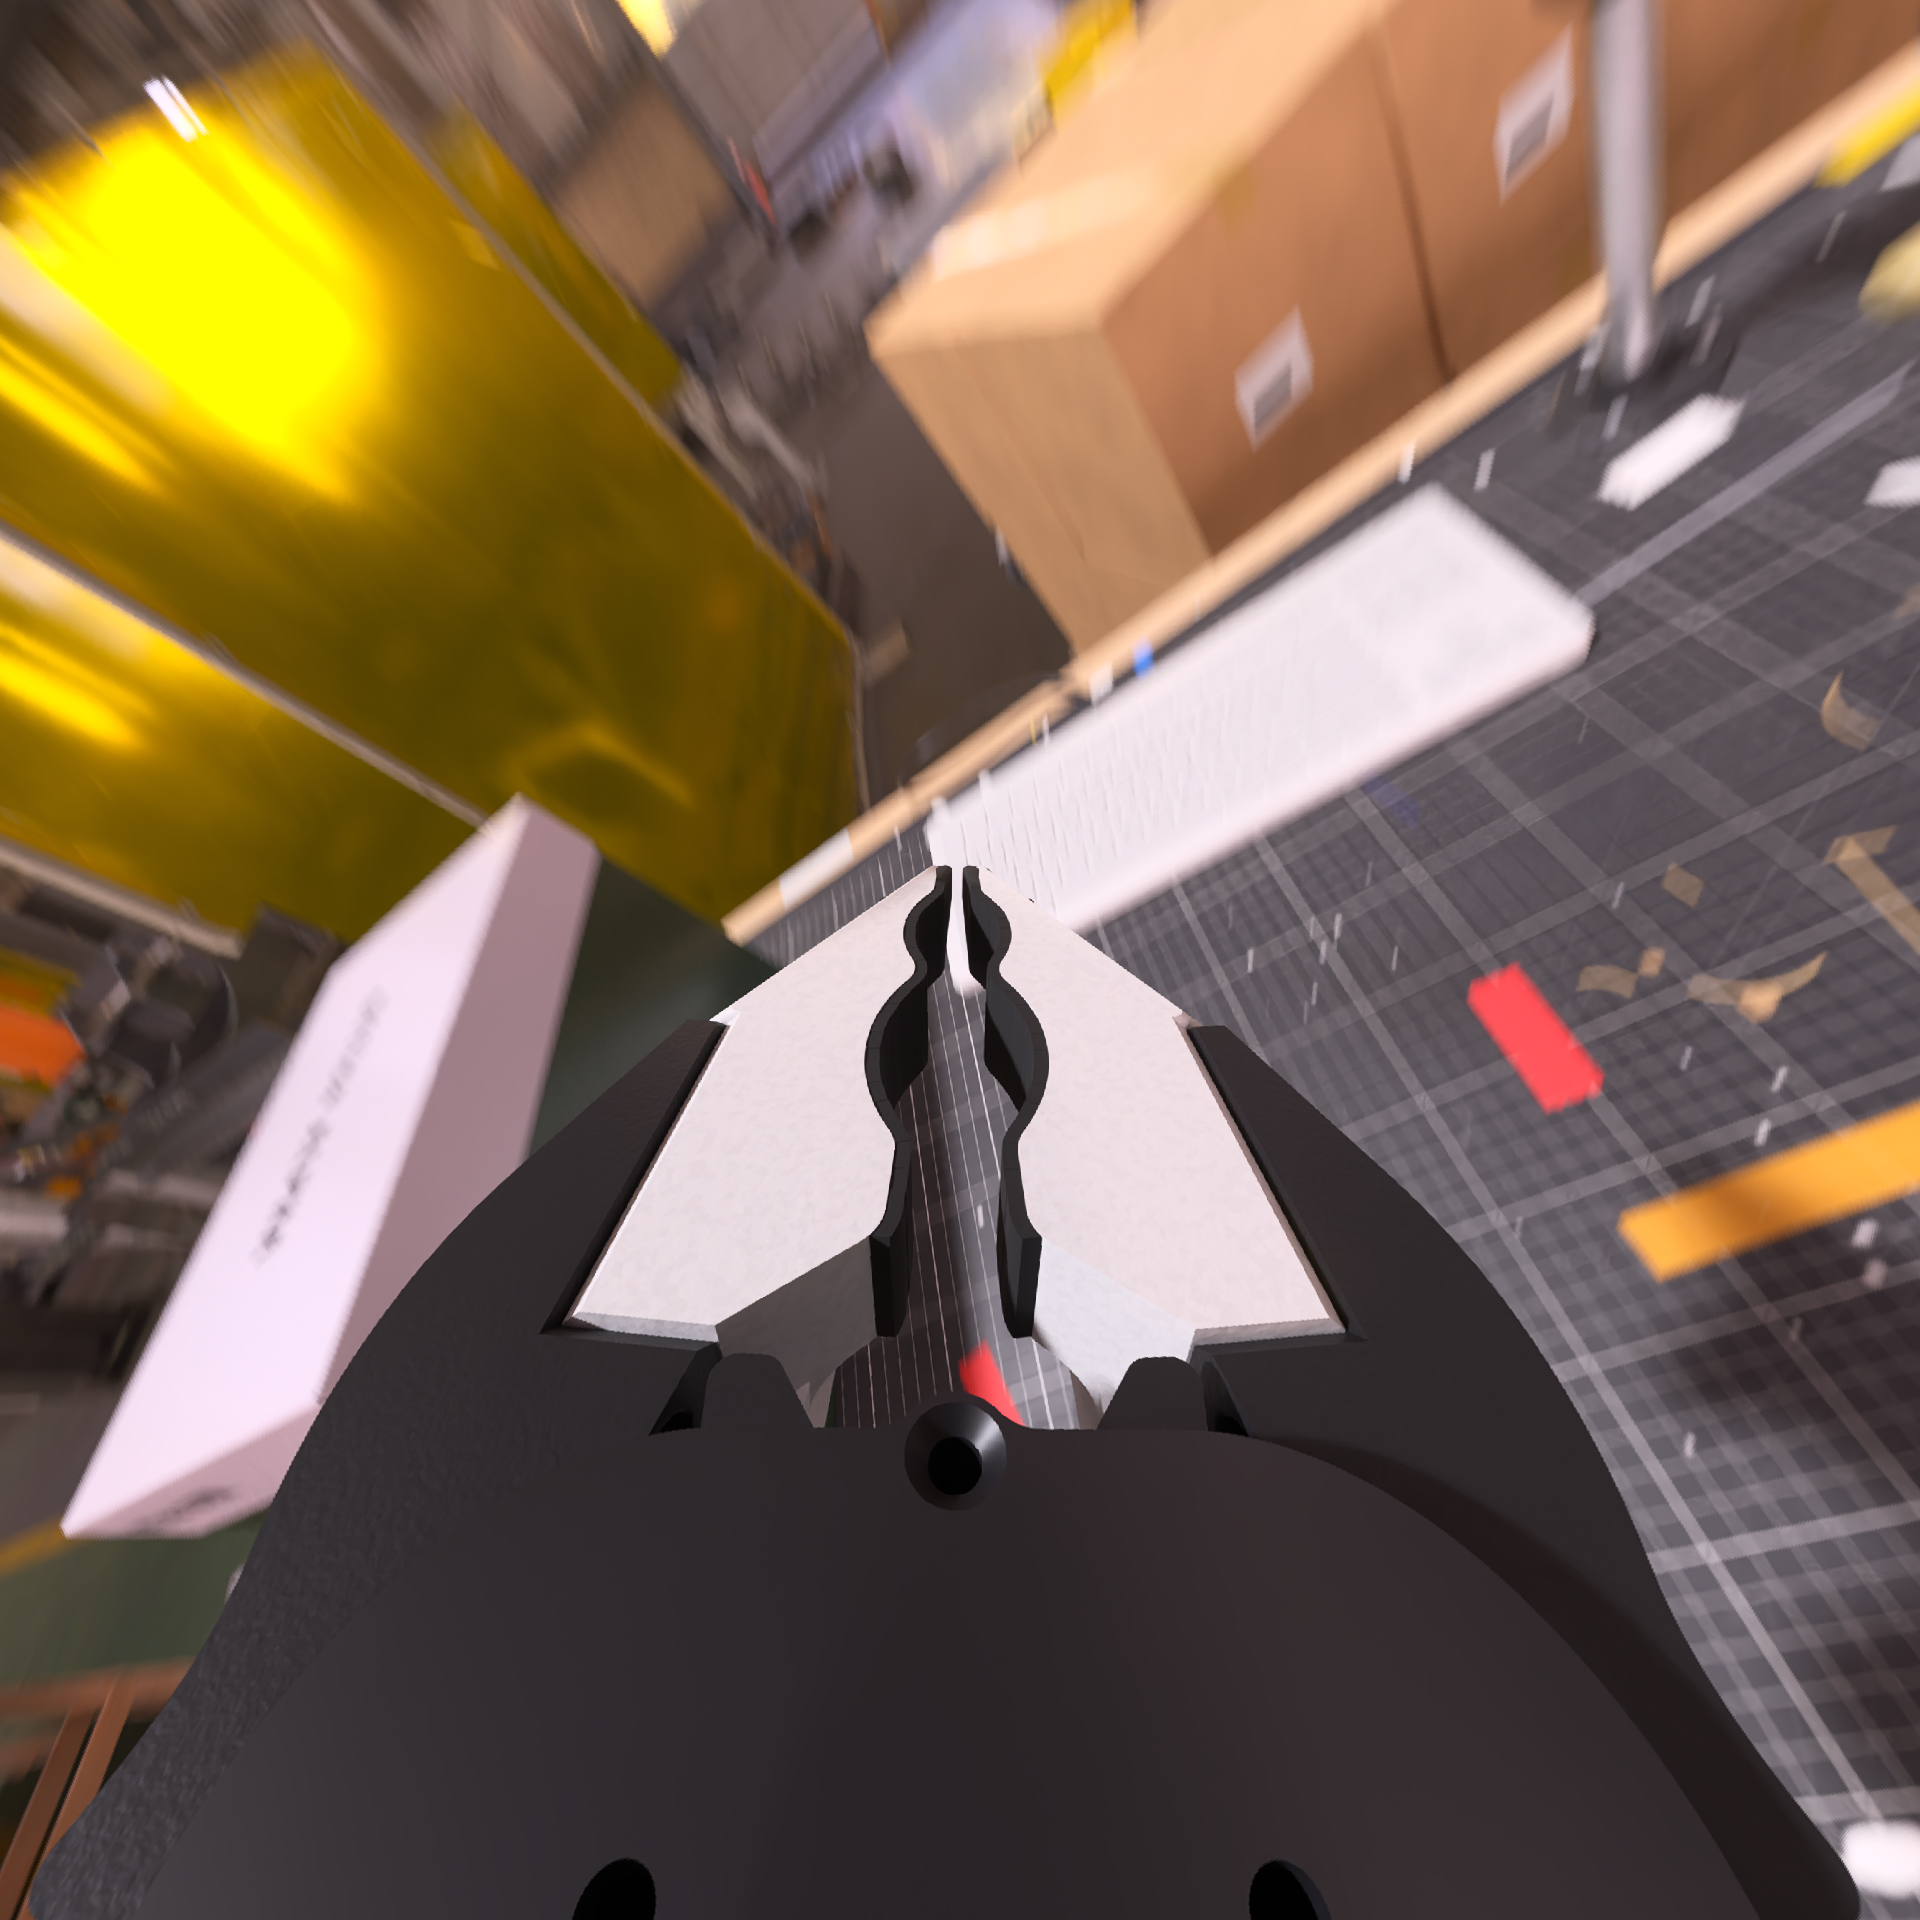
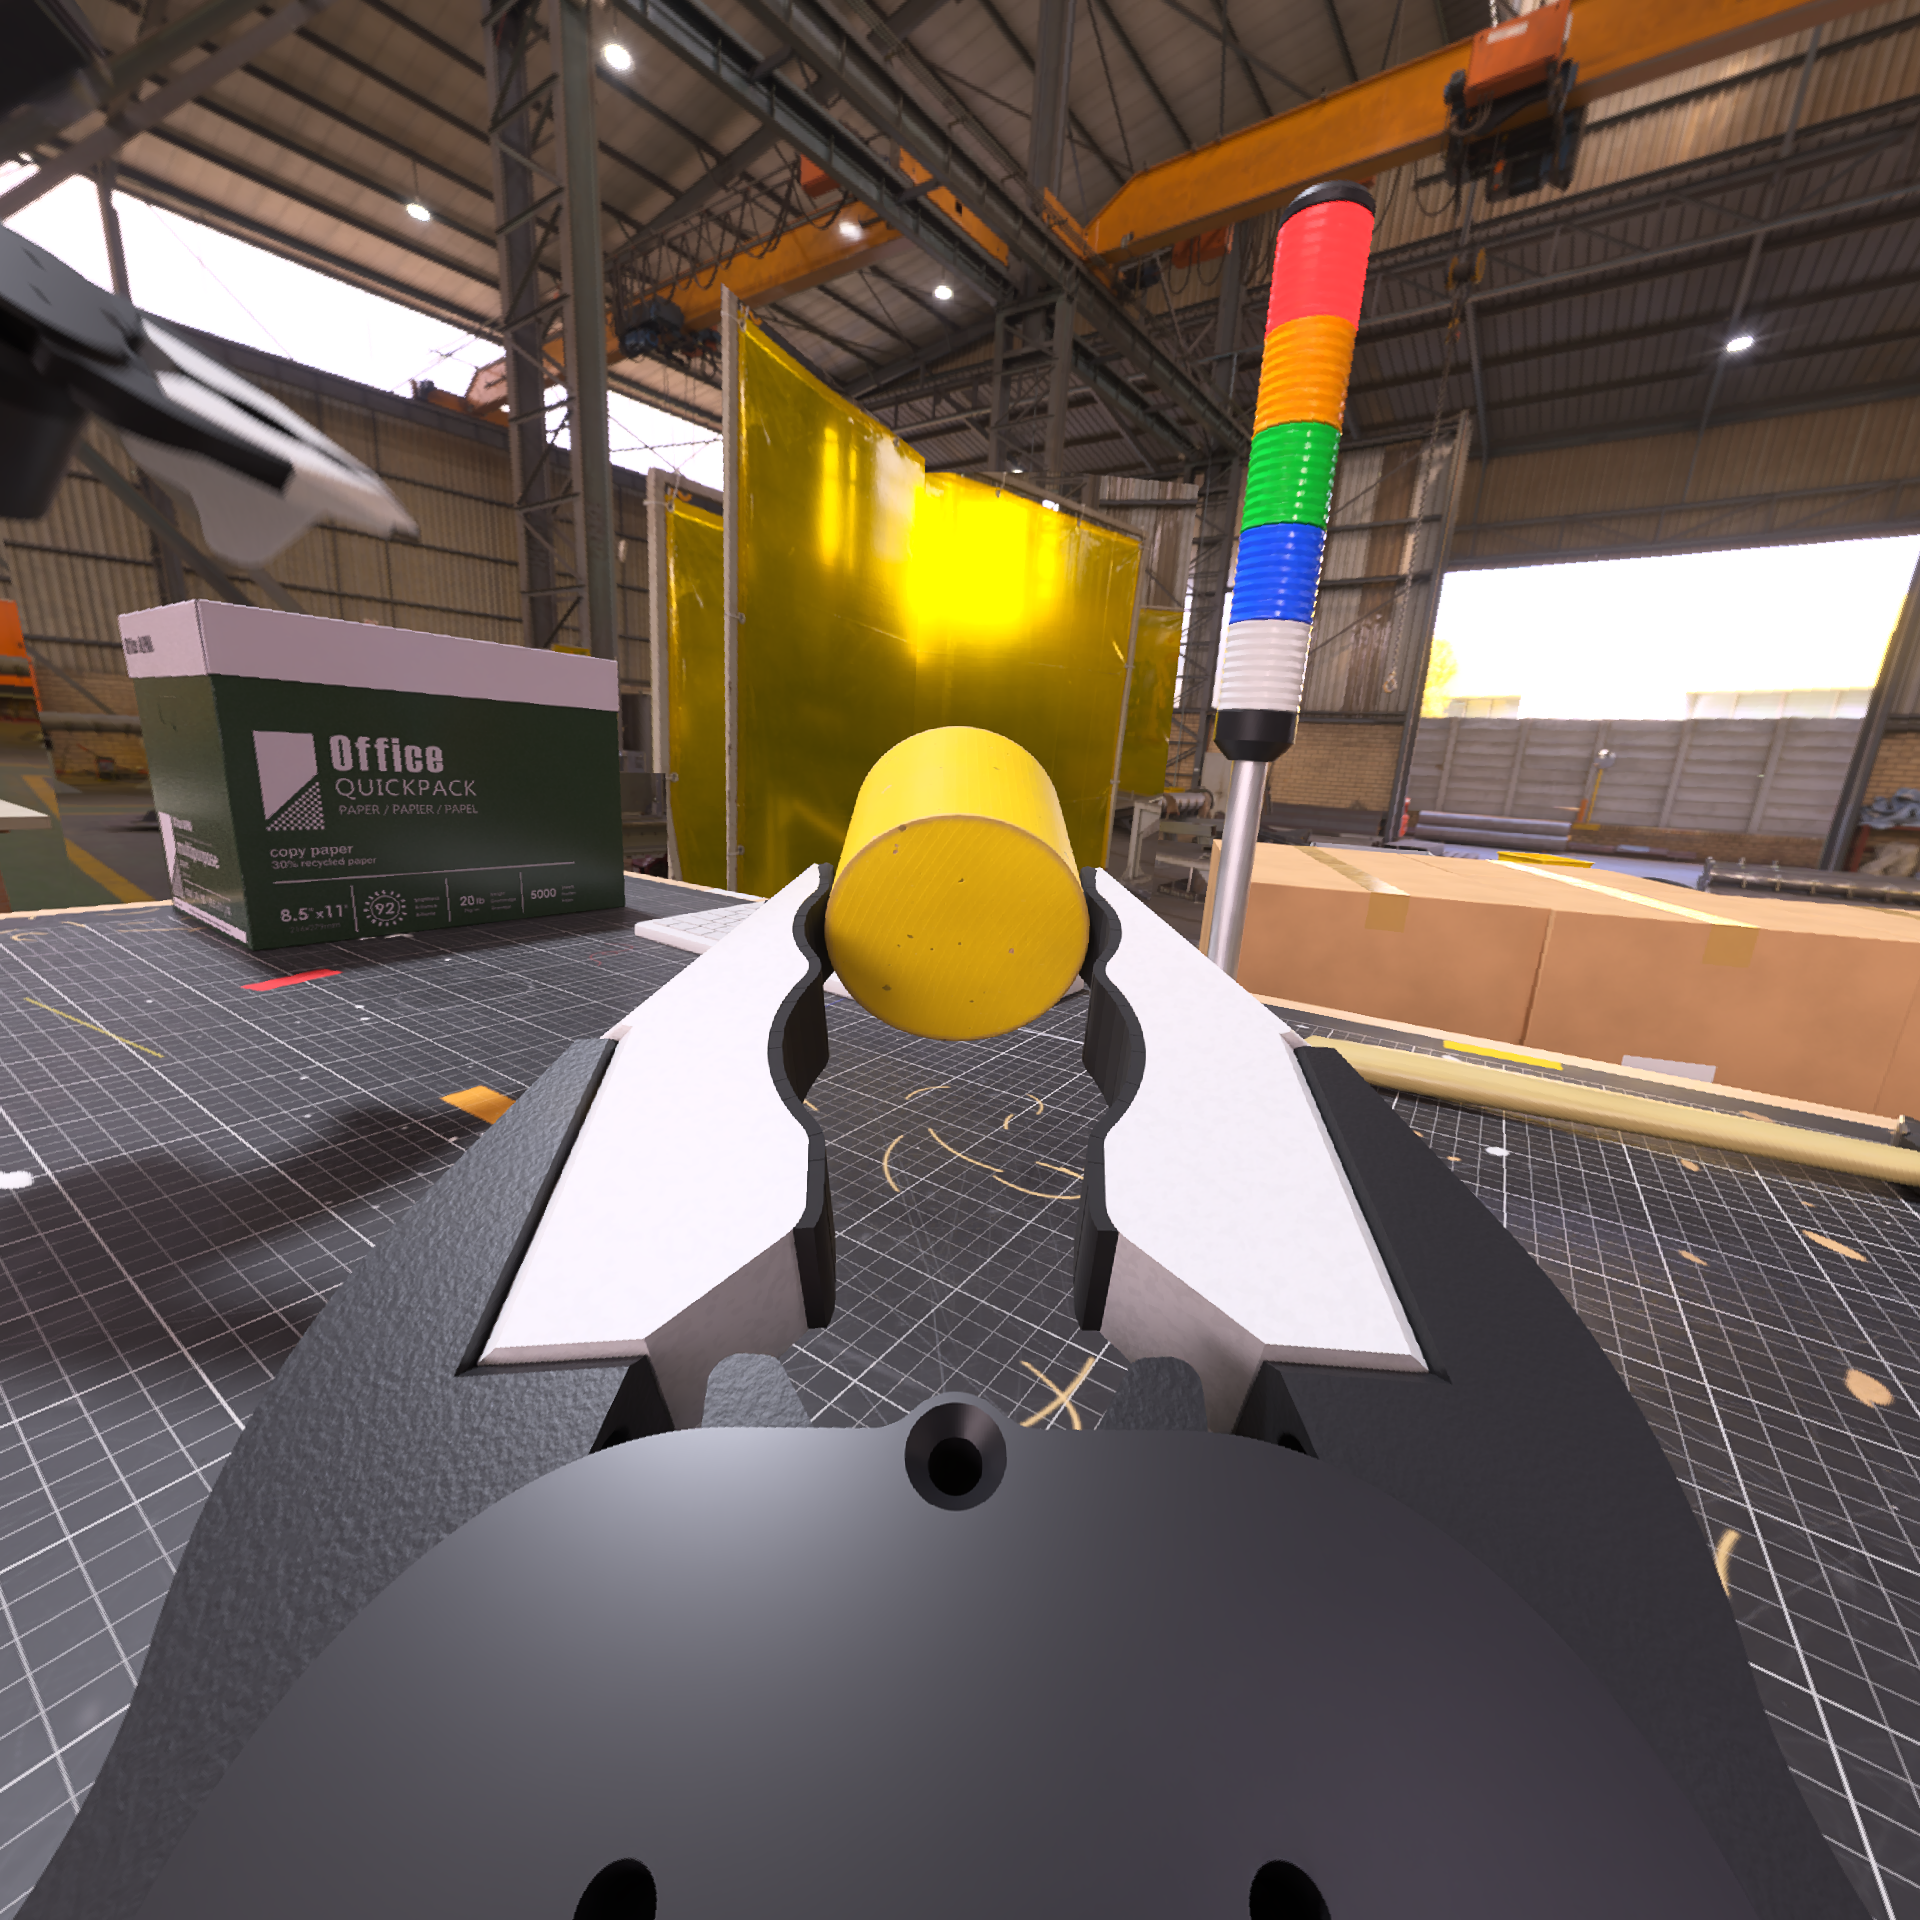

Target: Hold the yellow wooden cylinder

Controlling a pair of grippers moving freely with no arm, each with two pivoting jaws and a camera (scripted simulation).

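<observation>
My right gripper [image 2: 956, 914] is shut on the yellow wooden cylinder [image 2: 956, 904], which lies on its side between the fingertips, its round end facing the camera, lifted above the dark cutting mat [image 2: 312, 1195]. My left gripper [image 1: 958, 883] is shut and empty, its tips almost touching, tilted over the mat [image 1: 1558, 1351] near the table's far edge. The left gripper also shows in the right wrist view [image 2: 208, 436], blurred, high at the upper left. The cylinder is not in the left wrist view.
A green and white paper box [image 2: 384, 790] stands at the back left of the table, also in the left wrist view [image 1: 343, 1143]. A signal tower [image 2: 1288, 520], cardboard boxes [image 2: 1558, 956], a white keyboard [image 1: 1299, 686] and a rolled tube [image 2: 1610, 1112] lie behind and right.
</observation>
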